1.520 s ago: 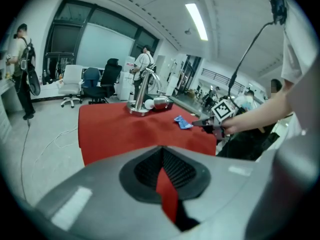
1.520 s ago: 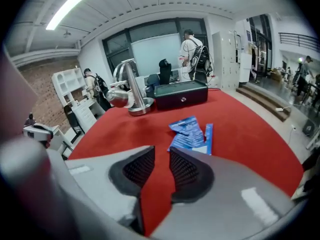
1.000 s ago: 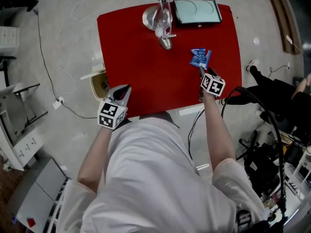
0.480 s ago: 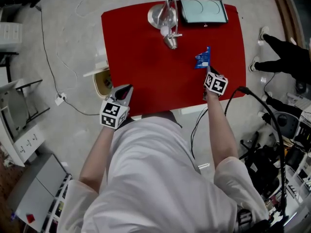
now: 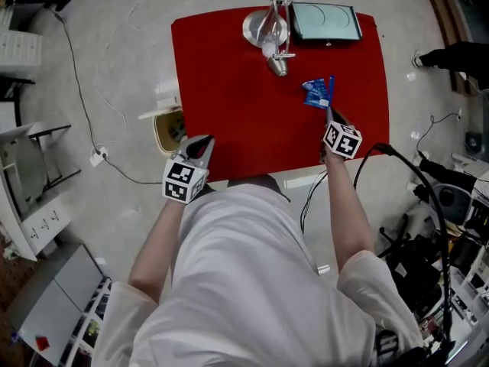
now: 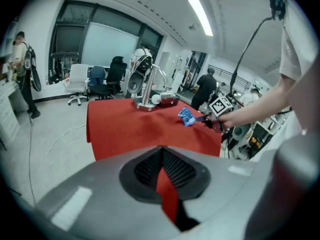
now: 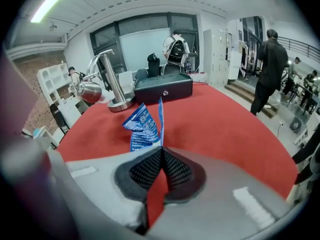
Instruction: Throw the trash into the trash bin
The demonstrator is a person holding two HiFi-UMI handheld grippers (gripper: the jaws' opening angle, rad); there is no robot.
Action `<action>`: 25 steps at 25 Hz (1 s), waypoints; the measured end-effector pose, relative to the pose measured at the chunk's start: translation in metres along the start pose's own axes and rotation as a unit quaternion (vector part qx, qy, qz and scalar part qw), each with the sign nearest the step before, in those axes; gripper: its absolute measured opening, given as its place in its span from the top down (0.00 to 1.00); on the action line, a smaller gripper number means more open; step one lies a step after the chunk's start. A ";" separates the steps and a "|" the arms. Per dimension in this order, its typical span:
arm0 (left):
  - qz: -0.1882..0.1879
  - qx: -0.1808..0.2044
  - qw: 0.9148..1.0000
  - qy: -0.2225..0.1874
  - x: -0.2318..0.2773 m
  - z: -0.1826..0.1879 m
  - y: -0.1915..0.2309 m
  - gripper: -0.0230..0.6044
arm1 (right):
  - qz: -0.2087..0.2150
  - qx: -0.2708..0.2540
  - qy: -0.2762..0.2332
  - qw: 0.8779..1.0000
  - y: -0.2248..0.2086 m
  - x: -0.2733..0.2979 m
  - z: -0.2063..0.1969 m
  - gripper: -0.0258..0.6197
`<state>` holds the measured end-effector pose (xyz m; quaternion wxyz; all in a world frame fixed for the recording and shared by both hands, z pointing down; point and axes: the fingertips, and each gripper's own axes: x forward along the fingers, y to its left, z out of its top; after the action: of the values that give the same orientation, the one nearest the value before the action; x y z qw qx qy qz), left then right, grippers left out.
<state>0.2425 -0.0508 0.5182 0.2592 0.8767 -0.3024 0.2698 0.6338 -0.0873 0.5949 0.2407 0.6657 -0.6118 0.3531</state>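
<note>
A crumpled blue wrapper (image 5: 315,92) (image 7: 142,126) (image 6: 187,116) is at the right side of the red table (image 5: 229,90), lifted slightly off the cloth. My right gripper (image 5: 330,107) (image 7: 161,148) is shut on a thin edge of it, and the rest of the wrapper sticks up beyond the tips. My left gripper (image 5: 205,145) (image 6: 161,149) hovers at the table's near left edge, shut with nothing in it. The trash bin (image 5: 170,128), white with a tan inside, stands on the floor beside the table's left edge, just beyond the left gripper.
A metal stand with a round base (image 5: 271,29) (image 7: 107,84) and a black case (image 5: 327,20) (image 7: 162,89) sit at the table's far edge. Cables (image 5: 99,113) trail over the floor on the left. Equipment and cables (image 5: 428,228) crowd the right. People stand in the background.
The right gripper's jaws have closed on the blue wrapper and raised it a little off the cloth. The left gripper has stayed where it was.
</note>
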 end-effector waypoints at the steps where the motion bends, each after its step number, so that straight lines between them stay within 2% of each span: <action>1: 0.001 0.001 1.000 -0.003 -0.003 -0.001 0.000 0.96 | 0.005 0.002 -0.007 1.000 0.006 -0.003 0.000 0.96; 14: 0.019 0.000 0.999 -0.025 -0.049 -0.019 0.019 0.96 | 0.023 0.014 -0.057 0.998 0.058 -0.040 0.009 0.96; 25: 0.030 -0.007 0.999 -0.044 -0.092 -0.031 0.036 0.96 | 0.041 0.001 -0.059 0.997 0.123 -0.054 0.004 0.96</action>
<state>0.1465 -0.0199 0.4930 0.2439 0.8763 -0.3415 0.2366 0.5133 -0.0720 0.5369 0.1892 0.6600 -0.6510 0.3236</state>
